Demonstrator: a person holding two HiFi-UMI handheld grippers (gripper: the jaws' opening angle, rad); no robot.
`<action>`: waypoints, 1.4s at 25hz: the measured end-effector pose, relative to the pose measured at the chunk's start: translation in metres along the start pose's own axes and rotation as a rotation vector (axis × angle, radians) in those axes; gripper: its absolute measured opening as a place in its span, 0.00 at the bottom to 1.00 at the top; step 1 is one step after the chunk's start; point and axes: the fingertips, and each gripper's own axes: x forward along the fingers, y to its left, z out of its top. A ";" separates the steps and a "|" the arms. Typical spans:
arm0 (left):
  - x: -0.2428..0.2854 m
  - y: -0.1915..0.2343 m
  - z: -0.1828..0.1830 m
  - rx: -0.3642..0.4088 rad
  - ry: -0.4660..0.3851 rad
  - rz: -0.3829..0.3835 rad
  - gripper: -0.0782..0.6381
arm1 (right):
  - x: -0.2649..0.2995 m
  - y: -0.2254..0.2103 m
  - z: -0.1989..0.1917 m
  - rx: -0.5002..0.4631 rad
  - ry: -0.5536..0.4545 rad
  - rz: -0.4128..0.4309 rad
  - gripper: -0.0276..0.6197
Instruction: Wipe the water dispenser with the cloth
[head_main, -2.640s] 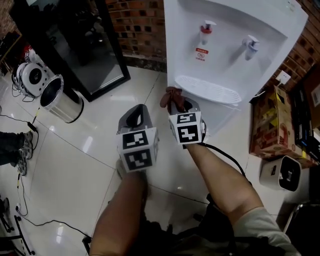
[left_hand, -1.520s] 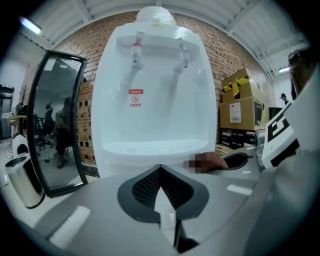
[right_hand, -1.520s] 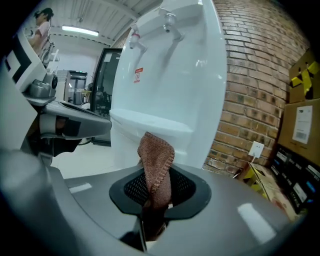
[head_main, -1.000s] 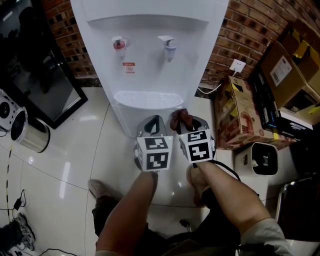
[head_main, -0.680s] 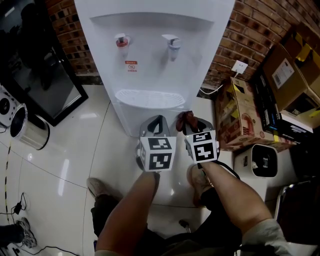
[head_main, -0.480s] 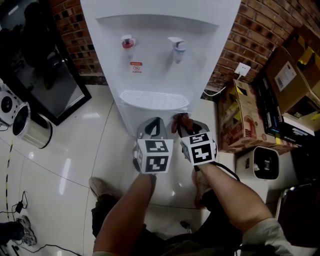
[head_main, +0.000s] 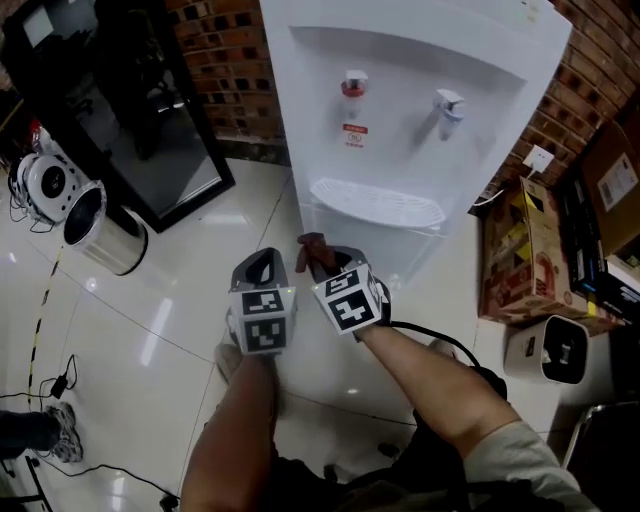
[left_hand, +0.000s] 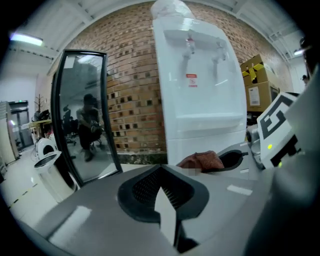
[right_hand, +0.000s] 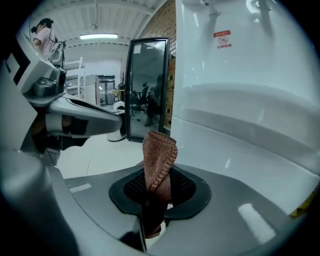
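Brick wall and glossy floor tiles back the head view, where the white water dispenser (head_main: 400, 130) stands just ahead of the left gripper (head_main: 263, 265) and right gripper (head_main: 325, 258). Left gripper view: jaws together, nothing between them. Right gripper view: jaws pinch the brown cloth (right_hand: 159, 160), its free fold upright, near the dispenser's front. Soft, light and limp, it probably handles best bunched.
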 end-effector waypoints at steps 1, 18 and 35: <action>-0.001 0.016 -0.007 0.001 0.010 0.028 0.11 | 0.011 0.003 -0.002 0.008 0.009 -0.005 0.17; 0.021 0.007 -0.042 0.015 0.095 0.003 0.11 | 0.057 -0.031 -0.028 0.162 0.068 -0.116 0.17; 0.043 -0.123 -0.009 0.093 0.028 -0.216 0.11 | -0.042 -0.120 -0.088 0.150 0.141 -0.245 0.17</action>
